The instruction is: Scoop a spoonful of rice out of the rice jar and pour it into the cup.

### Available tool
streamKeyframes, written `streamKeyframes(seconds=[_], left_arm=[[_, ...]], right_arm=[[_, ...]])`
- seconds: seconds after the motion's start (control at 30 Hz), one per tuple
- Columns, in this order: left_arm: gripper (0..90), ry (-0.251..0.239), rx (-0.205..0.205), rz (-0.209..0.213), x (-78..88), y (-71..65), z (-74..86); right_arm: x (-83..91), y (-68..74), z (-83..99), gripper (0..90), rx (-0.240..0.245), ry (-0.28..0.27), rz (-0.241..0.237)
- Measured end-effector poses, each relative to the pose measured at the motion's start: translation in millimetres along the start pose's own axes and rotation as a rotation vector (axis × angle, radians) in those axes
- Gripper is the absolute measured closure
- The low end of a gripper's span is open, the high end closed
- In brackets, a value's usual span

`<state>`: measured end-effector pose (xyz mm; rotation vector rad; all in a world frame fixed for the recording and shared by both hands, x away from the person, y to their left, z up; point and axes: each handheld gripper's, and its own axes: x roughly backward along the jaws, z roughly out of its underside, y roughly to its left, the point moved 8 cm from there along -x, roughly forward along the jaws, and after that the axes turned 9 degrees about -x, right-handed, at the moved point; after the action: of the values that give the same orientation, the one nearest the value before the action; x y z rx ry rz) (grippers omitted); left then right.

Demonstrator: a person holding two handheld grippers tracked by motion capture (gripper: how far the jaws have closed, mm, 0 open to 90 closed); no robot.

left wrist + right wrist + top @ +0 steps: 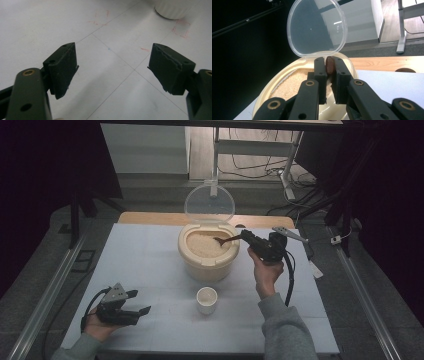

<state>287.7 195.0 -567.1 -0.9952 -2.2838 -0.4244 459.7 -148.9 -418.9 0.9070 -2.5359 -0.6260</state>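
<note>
A cream rice container [207, 262] stands mid-table with its clear lid [209, 203] flipped up, full of rice [204, 245]. My right gripper [246, 236] is shut on the handle of a brown spoon [226, 240] whose bowl dips into the rice. In the right gripper view the spoon handle [329, 65] is pinched between the jaws over the container rim [287, 68]. A small white cup [207, 300] sits in front of the container. My left gripper [142, 302] rests open at the table's front left, nothing between its jaws; the cup's base [175, 10] lies ahead of it.
The white table mat [145, 255] has faint grid lines and red marks [100, 18]. A wooden table edge [150, 217] runs behind the container. Desk legs and cables [287, 175] stand on the floor beyond. Metal rails [50, 285] flank the table.
</note>
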Motion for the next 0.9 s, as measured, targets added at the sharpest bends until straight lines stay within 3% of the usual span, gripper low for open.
streamKeyframes(seconds=[0.1, 0.13, 0.33, 0.6, 0.9], left_arm=[[22.4, 0.002, -0.003, 0.001, -0.6, -0.3, -0.1], [22.4, 0.001, -0.004, 0.001, -0.6, -0.4, -0.3], [22.4, -0.002, -0.001, -0.002, 0.0, 0.1, -0.7], [22.4, -0.004, -0.002, -0.006, 0.7, 0.6, -1.3], [22.5, 0.001, -0.003, -0.006, 0.1, 0.6, -1.3]], right_arm=[[-0.4, -0.6, -0.2, 82.7, -0.025, 0.003, -0.001], [-1.8, -1.7, 0.9, 82.8, -0.068, 0.012, -0.014], [-3.1, -5.1, 1.4, 82.7, -0.13, 0.018, -0.017], [-1.7, -12.5, -0.3, 82.9, -0.265, 0.012, -0.038], [3.0, -18.2, -3.0, 82.9, -0.355, 0.018, -0.04]])
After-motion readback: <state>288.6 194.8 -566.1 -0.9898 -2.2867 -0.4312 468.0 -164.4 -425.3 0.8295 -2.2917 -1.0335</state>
